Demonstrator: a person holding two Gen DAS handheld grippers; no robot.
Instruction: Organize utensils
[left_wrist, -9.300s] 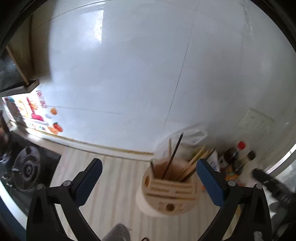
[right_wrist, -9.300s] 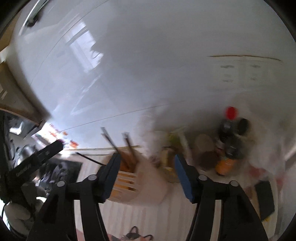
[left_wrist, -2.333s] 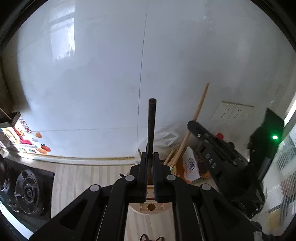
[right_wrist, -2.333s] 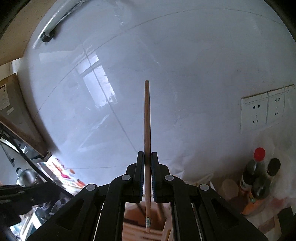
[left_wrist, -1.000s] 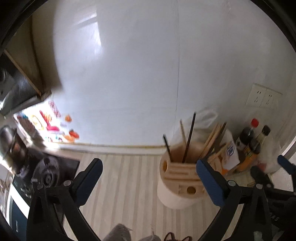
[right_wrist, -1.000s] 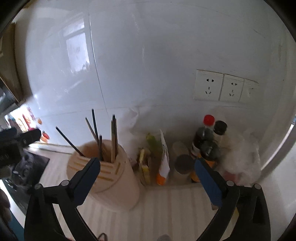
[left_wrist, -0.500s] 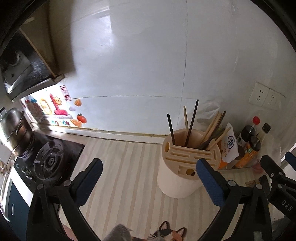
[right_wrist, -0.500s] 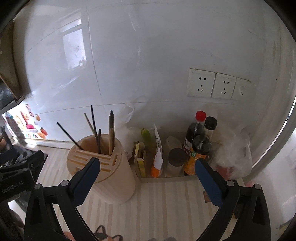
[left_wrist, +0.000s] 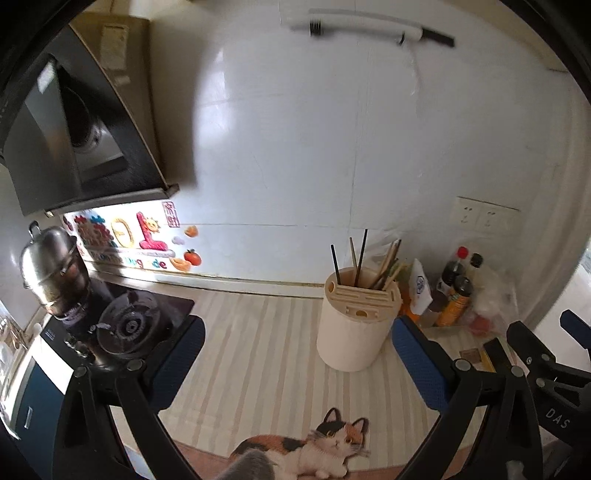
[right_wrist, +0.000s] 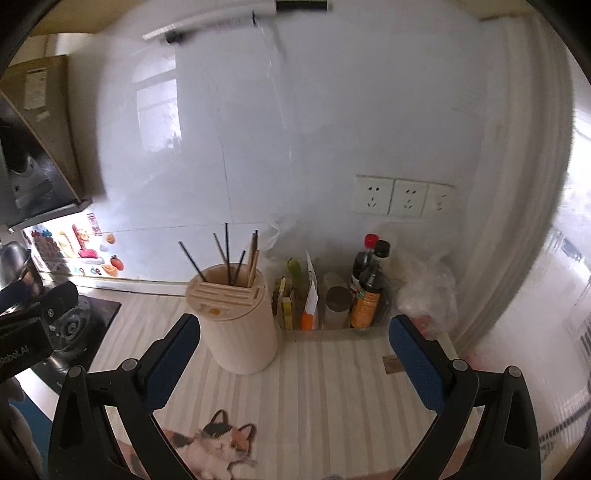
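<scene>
Here, both grippers are held back over the striped counter (left_wrist: 258, 354) with their blue pads spread wide and nothing between them: the left gripper (left_wrist: 297, 363) and the right gripper (right_wrist: 295, 363) are both wide open and empty. The round cream holder (left_wrist: 356, 325) stands upright on the counter, at about 1 o'clock from the left gripper and at about 11 o'clock from the right gripper (right_wrist: 236, 325). The chopsticks (left_wrist: 364, 260) stick up out of its top, some black and some wooden, leaning different ways (right_wrist: 229, 258). Just beside the holder, toward the corner, a small crowd of things stands close together: an orange and white packet (right_wrist: 310, 299), a jar with a dark lid (right_wrist: 337, 308), and two dark sauce bottles (right_wrist: 369, 284), with a clear plastic bag (right_wrist: 424, 284) next to them. On the wall above sit white sockets (right_wrist: 402, 201). At 9 o'clock in the left view there is a black gas stove (left_wrist: 125, 325) with a shiny steel pot (left_wrist: 50, 266), and bright stickers (left_wrist: 125, 240) on the wall behind it. A cat picture (left_wrist: 314, 448) lies on the counter edge at 6 o'clock.
</scene>
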